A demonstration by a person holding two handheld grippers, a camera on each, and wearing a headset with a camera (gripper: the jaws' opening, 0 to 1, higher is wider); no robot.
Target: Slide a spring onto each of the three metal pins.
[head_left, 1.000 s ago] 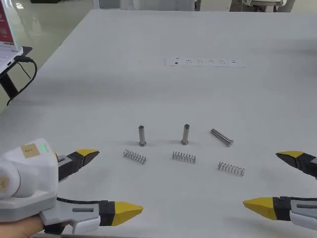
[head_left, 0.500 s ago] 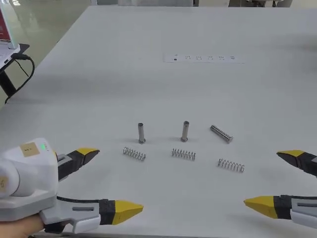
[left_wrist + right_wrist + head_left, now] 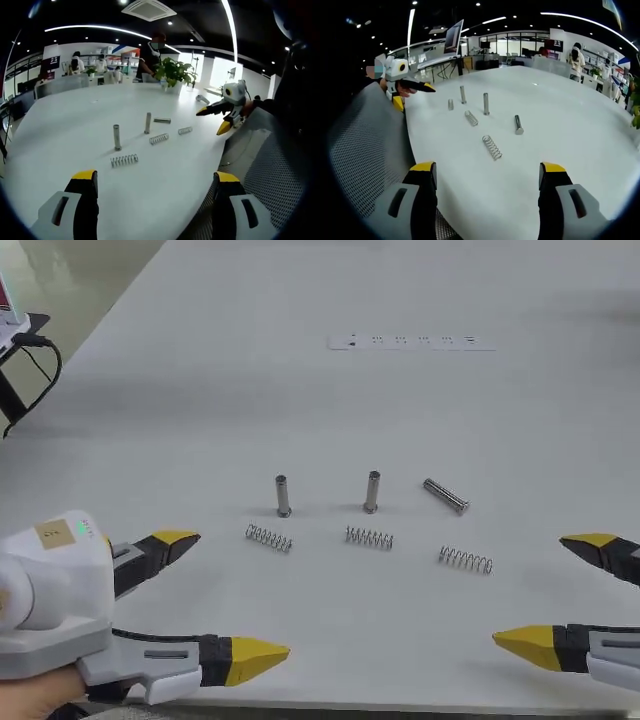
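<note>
Worktop (image 3: 300, 390), centre: a row of three pins. The left pin (image 3: 282, 496) and middle pin (image 3: 372, 492) stand upright; the right pin (image 3: 446, 495) lies on its side.

One spring lies flat just before each pin, apart from it: left spring (image 3: 269, 538), middle spring (image 3: 369, 538), right spring (image 3: 465, 560).

A flat strip (image 3: 410, 341) lies well behind the row.

The left gripper (image 3: 235, 593) is at the near left and the right gripper (image 3: 532, 591) at the near right.

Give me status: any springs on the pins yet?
Done: none. The left spring, middle spring and right spring lie loose on the table, each in front of a pin. In hand: nothing; the left gripper and right gripper are open and empty. Left: all three. The left pin and middle pin stand upright; the right pin lies on its side.
</note>
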